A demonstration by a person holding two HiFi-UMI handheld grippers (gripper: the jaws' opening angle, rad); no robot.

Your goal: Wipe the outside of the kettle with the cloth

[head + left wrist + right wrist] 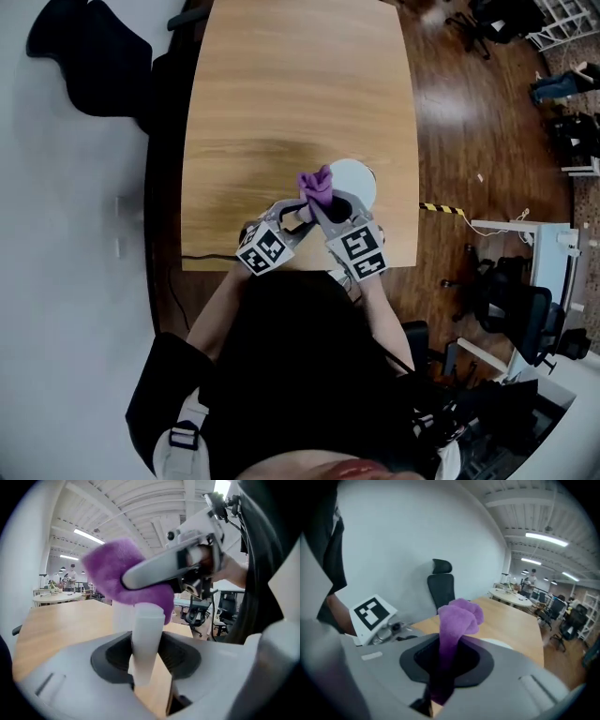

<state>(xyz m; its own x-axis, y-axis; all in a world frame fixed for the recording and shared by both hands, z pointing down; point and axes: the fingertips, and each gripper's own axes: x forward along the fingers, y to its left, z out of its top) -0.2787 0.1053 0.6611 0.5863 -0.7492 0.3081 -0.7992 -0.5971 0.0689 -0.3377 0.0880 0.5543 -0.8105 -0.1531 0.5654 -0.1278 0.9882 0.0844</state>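
Note:
The white kettle [356,180] stands near the front right of the wooden table [281,94]. My left gripper [145,660] is shut on a white upright part of the kettle [147,630], apparently its handle. My right gripper [443,672] is shut on the purple cloth [457,618], which bunches up above its jaws. In the head view the cloth [316,187] sits at the kettle's left side, with the left gripper [298,216] and the right gripper [323,208] meeting just below it. From the left gripper view, the cloth [112,571] hangs directly over the gripped part.
A black cable [202,258] runs along the table's front edge at the left. A black chair [89,56] stands at the back left by the white wall. Office chairs [511,309] and a white desk [553,244] stand on the wooden floor to the right.

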